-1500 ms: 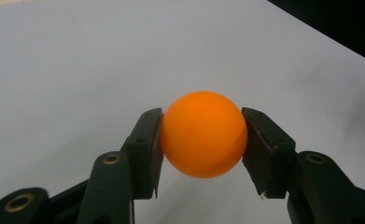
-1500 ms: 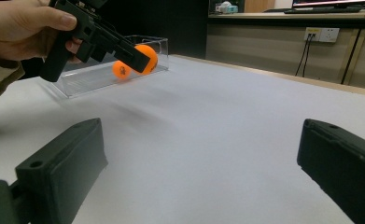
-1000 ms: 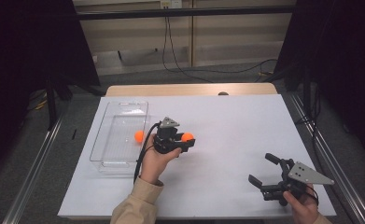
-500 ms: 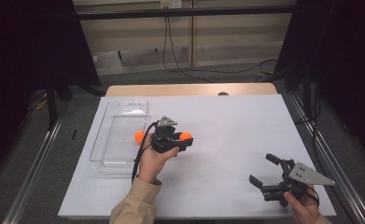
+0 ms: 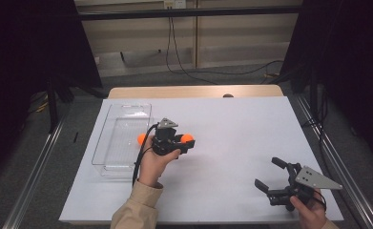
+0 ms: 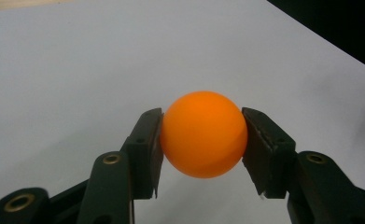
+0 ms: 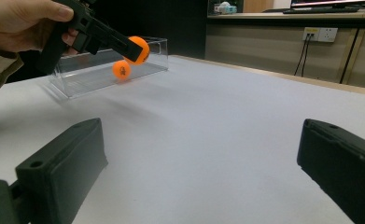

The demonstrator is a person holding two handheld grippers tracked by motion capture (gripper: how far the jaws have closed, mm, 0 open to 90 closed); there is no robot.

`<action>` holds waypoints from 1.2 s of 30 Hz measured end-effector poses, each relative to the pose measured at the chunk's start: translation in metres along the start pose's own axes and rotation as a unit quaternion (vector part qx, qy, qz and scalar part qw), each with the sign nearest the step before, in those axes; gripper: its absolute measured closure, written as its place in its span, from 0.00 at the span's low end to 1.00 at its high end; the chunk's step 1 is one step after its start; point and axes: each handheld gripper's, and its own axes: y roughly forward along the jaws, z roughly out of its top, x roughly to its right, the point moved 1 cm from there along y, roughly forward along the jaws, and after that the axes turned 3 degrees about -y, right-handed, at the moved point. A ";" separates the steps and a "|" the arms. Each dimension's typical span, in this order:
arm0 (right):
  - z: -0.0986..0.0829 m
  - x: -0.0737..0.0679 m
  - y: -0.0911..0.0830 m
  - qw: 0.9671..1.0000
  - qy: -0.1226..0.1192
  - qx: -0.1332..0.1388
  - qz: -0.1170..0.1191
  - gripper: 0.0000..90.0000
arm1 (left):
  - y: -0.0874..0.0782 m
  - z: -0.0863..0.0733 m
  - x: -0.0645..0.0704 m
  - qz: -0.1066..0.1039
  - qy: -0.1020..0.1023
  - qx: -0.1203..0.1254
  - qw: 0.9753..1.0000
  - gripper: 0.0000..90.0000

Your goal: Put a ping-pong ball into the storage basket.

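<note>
Jaws of the raised left gripper (image 5: pixel 186 141) clamp an orange ball (image 6: pixel 203 134); right gripper (image 5: pixel 273 177) rests wide.

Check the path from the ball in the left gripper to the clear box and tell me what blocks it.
Nothing visible blocks it. The left gripper holds an orange ball above the white table, just right of the clear box. Only the box's low near wall lies between. A second ball already sits inside, leaving room.

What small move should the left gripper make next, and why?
Probably carry the orange ball leftward over the clear tray before opening. The left gripper holds it clamped above the white table, beside the tray, where a second ball already lies.
</note>
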 end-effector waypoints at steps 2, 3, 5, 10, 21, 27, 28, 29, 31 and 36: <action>0.000 0.000 0.000 1.000 0.000 0.000 0.000 0.01 | 0.000 0.000 0.000 0.001 -0.003 0.002 1.000 0.56; 0.000 0.000 0.000 1.000 0.000 0.000 0.000 0.01 | -0.001 0.000 -0.001 0.002 -0.003 0.002 1.000 0.56; 0.000 0.000 0.000 1.000 0.000 0.000 0.000 0.01 | -0.001 0.000 -0.001 0.003 -0.004 0.001 1.000 0.56; 0.000 0.000 0.000 1.000 0.000 0.000 0.000 0.01 | -0.001 0.000 -0.002 0.005 -0.004 -0.001 1.000 0.56; 0.000 0.000 0.000 1.000 0.000 0.000 0.001 0.01 | -0.006 0.000 -0.007 0.012 -0.012 0.000 1.000 0.56; 0.000 0.000 0.000 1.000 0.000 0.000 0.001 0.01 | -0.008 0.000 -0.010 0.017 -0.018 0.005 1.000 0.56; 0.000 0.000 0.000 1.000 0.000 0.000 0.000 0.01 | -0.009 0.000 -0.011 0.018 -0.016 0.003 1.000 0.56; 0.000 0.000 0.000 1.000 0.000 0.000 0.000 0.01 | -0.009 0.000 -0.011 0.017 -0.021 0.004 1.000 0.56; 0.000 0.000 0.000 1.000 0.000 0.000 0.001 0.01 | -0.010 0.000 -0.012 0.019 -0.019 0.004 1.000 0.56; 0.000 0.000 0.000 1.000 0.000 0.000 0.001 0.01 | -0.012 0.000 -0.014 0.023 -0.020 0.005 1.000 0.56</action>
